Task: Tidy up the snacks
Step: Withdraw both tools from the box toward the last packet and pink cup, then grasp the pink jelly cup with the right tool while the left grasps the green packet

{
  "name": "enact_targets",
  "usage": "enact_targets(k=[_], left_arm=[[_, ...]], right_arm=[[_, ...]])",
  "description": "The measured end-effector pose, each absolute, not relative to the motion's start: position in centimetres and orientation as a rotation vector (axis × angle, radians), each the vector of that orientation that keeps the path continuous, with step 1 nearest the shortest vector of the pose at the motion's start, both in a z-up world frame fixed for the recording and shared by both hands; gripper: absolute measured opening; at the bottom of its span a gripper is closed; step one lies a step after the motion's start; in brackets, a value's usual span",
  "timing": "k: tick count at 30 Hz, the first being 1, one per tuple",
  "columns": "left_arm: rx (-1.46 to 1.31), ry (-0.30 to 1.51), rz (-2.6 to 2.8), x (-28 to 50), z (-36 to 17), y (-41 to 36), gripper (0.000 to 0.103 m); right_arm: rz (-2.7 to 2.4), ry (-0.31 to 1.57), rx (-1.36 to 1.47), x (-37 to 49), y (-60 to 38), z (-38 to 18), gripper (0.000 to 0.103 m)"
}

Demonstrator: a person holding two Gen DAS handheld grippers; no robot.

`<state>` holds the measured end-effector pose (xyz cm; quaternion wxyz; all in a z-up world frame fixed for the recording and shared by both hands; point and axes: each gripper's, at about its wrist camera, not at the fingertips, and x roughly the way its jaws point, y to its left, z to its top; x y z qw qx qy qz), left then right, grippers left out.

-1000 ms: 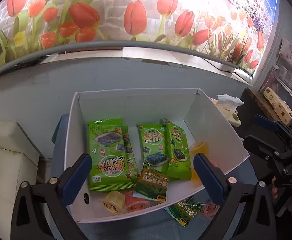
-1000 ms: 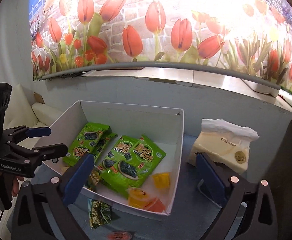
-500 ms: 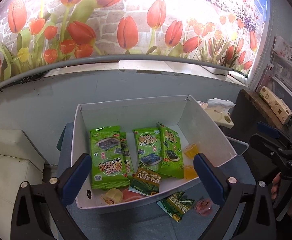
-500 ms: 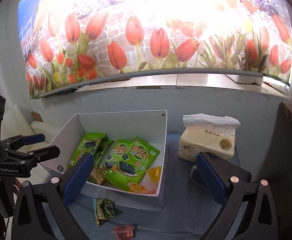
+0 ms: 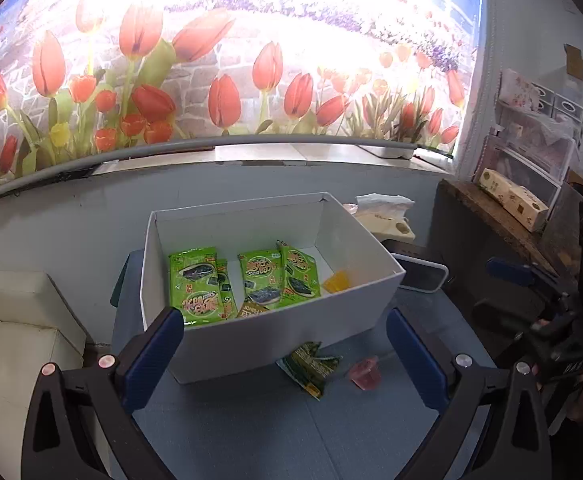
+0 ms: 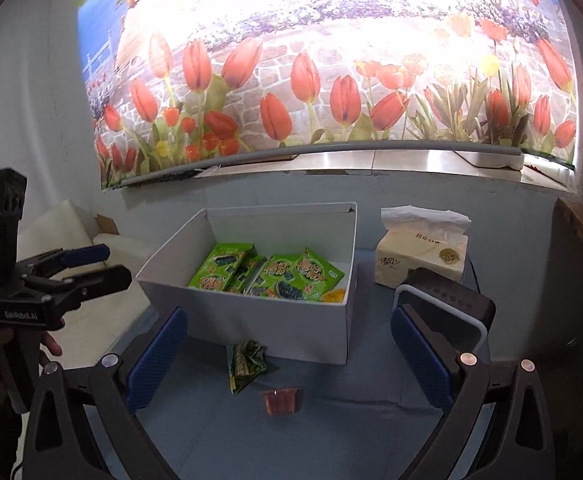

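A white cardboard box [image 5: 267, 340] [image 6: 275, 324] stands on the blue table and holds several green seaweed snack packets [image 5: 195, 288] [image 6: 291, 276] and a yellow jelly cup [image 5: 337, 282]. A small green packet [image 5: 311, 362] [image 6: 247, 364] and a pink jelly cup [image 5: 365, 374] [image 6: 280, 401] lie on the table in front of the box. My left gripper [image 5: 283, 360] is open and empty, held back from the box. My right gripper [image 6: 283, 360] is open and empty, above the loose packet and cup.
A tissue pack [image 6: 423, 256] [image 5: 383, 216] stands right of the box, with a dark speaker-like device [image 6: 443, 312] [image 5: 419, 276] in front of it. A white cushioned seat [image 5: 15, 344] is at the left. A wooden shelf [image 5: 503, 216] with boxes is at the right.
Both grippers have pulled back and away from the box, so it looks smaller and the loose packet and pink cup on the table are now fully in view.
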<state>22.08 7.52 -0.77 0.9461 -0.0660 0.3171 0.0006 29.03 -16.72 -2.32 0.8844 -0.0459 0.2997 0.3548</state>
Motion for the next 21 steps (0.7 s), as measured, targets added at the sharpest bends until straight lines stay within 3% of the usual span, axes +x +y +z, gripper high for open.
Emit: enact_targets(k=[10, 21], left_arm=[[-0.233, 0.635, -0.05, 14.1, -1.7, 5.0, 0.103], [-0.231, 0.67, 0.027, 6.3, -4.7, 3.7, 0.103]], right_arm=[[0.731, 0.665, -0.164, 25.3, -16.9, -7.6, 0.103], [0.705, 0.821, -0.217, 28.3, -13.4, -14.9, 0.103]])
